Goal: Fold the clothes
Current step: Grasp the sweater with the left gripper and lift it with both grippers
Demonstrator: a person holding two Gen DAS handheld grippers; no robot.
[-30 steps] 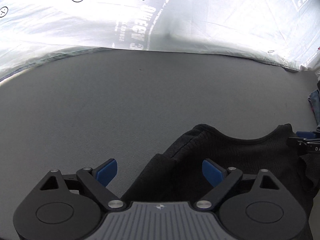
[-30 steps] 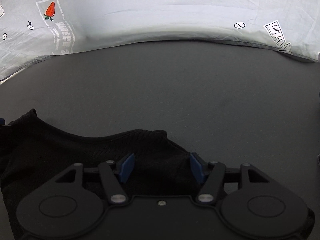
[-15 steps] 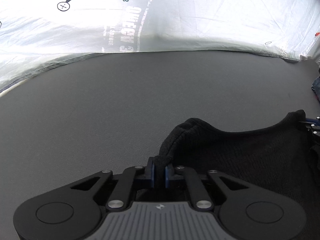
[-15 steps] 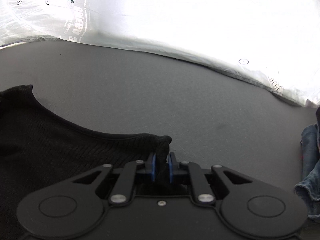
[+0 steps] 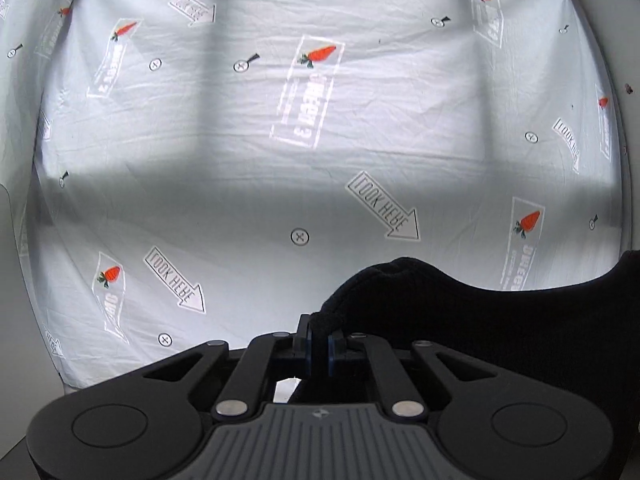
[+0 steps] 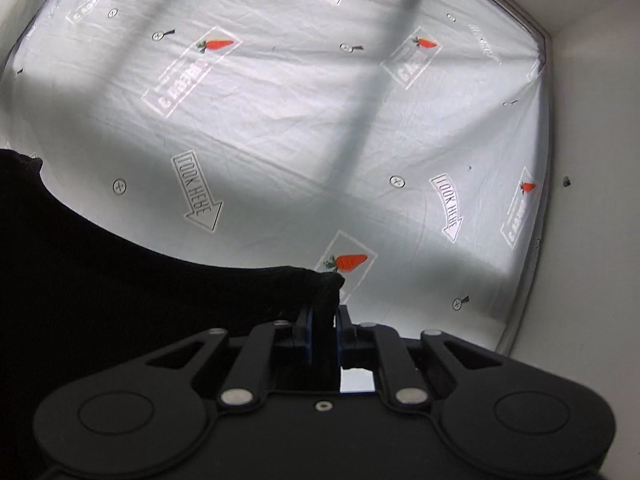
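Early stage of the fold — garment gripped and raised, no fold yet made. My left gripper point(image 5: 318, 346) has its blue pads point(image 5: 307, 348) pinched tight on one top corner of the black knit garment point(image 5: 500, 336); my right gripper point(image 6: 323, 334) is likewise clamped on the opposite corner, a thick bunch of knit filling the narrow gap between its jaws. The left jaws are closed right down on the cloth; the right jaws have just finished closing on it. The top edge of the garment sags in a curve between the two grips (a neckline, as far as I can judge), running off the right side of the left wrist view and off the left side of the right wrist view. The rest of the cloth hangs below both cameras and is hidden, so I cannot tell whether its hem is clear of anything beneath.

Done: both corners taken and the garment held up in the air, spread between my hands. Left, in my judgement: laying it out flat, then every fold proper.

Surroundings — both cameras face roughly level at a white printed sheet point(image 5: 360, 140) hung across the far side, patterned with carrots, arrow labels and small circled crosses, crossed by broad soft shadows. A plain white wall point(image 6: 592, 160) meets the sheet at the far right in the right wrist view. No work surface shows in either view.
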